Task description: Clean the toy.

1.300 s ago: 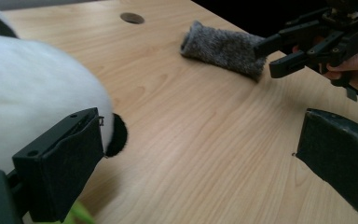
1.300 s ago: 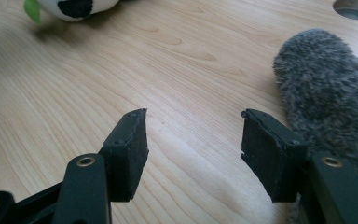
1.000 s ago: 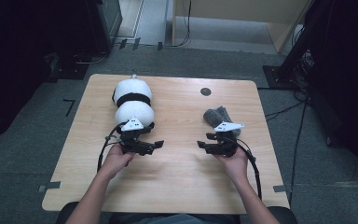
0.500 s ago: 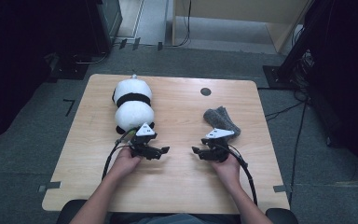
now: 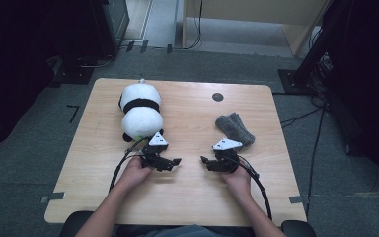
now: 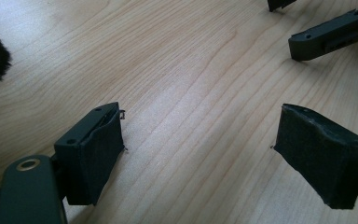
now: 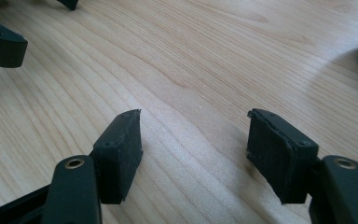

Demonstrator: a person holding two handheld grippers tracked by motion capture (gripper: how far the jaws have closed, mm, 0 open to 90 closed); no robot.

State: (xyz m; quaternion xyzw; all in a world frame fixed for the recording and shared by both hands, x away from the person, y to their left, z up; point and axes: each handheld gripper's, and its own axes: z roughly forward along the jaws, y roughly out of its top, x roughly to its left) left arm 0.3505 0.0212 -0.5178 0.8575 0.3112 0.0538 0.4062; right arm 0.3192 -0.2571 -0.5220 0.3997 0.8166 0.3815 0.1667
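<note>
I have both grippers low over the wooden worktop (image 5: 187, 197), tips facing each other: the left gripper (image 6: 198, 149) stands spread with only bare wood between its jaws, and the right gripper (image 7: 193, 149) has just been opening, nothing between its jaws either. The panda plush toy (image 5: 139, 111) lies just beyond my left gripper. The grey sock (image 5: 234, 128) lies just beyond my right one, neither touched.

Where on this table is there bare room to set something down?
The widest bare patch on the table runs down the middle, between the plush panda and the grey sock. The near edge beside each forearm is bare too. It is crowded where the left gripper and right gripper face each other.
</note>
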